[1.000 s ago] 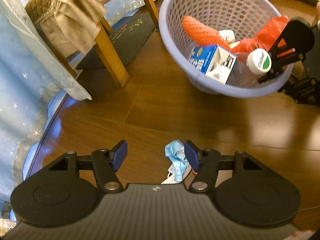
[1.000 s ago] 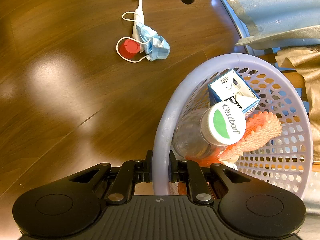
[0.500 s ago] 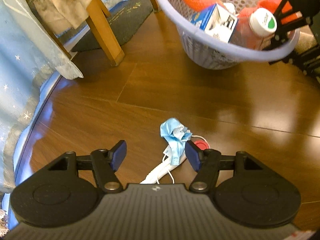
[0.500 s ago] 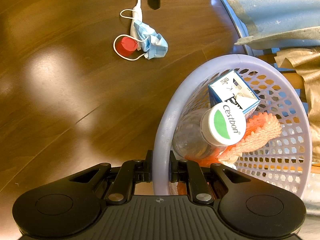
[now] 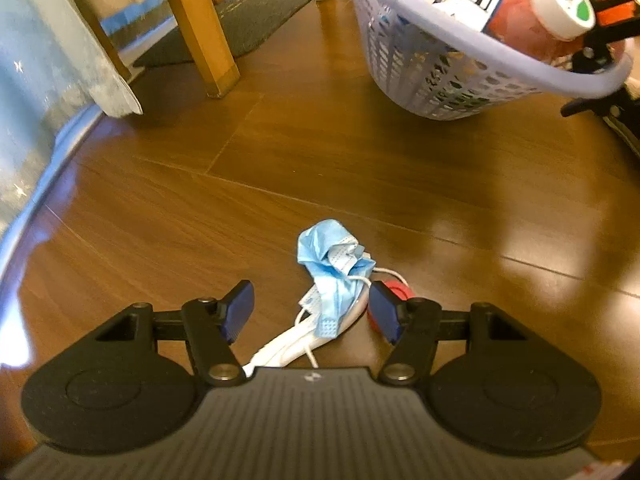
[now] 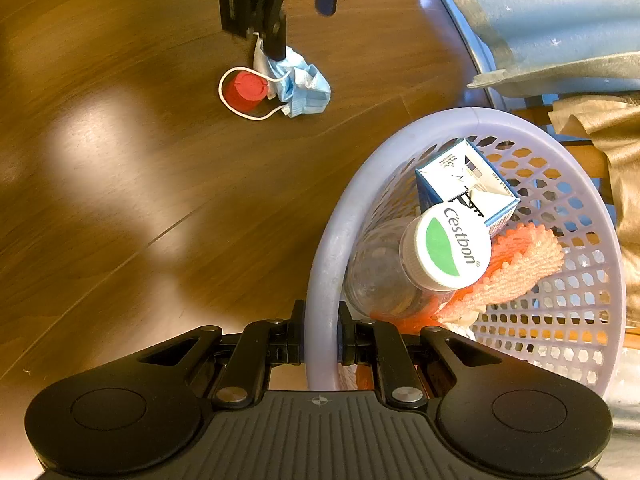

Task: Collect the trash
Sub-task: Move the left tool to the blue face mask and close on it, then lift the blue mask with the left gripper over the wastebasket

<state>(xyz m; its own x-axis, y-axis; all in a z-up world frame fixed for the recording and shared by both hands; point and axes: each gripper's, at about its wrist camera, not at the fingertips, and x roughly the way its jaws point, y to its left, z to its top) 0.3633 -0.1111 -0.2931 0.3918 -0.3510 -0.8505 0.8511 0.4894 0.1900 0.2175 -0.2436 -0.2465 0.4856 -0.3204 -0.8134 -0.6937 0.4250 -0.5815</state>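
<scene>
Your left fingers [image 5: 239, 310] stand wide apart, low over the wooden floor [image 5: 360, 168], with the crumpled blue face mask [image 5: 334, 268] lying between them. In the left wrist view a white toothbrush-like handle [image 5: 288, 346] runs under the mask toward you, and a red bottle cap [image 5: 398, 290] sits just behind your right-side pad. From the right wrist view the cap lies inside the loop of the mask's white ear cord [image 6: 230, 102], and the left gripper [image 6: 296, 12] hangs directly over the pile.

Your right gripper [image 6: 320, 336] is clamped on the rim of the lavender plastic basket [image 6: 320, 264], one finger outside the wall and one inside. The basket holds a clear bottle with a white and green cap [image 6: 446, 248], a blue and white carton [image 6: 466, 184], and an orange knobbly cloth [image 6: 524, 264]. It sits well apart from the mask, near a wooden chair leg [image 5: 200, 28] and a pale blue starred drape [image 6: 560, 12].
</scene>
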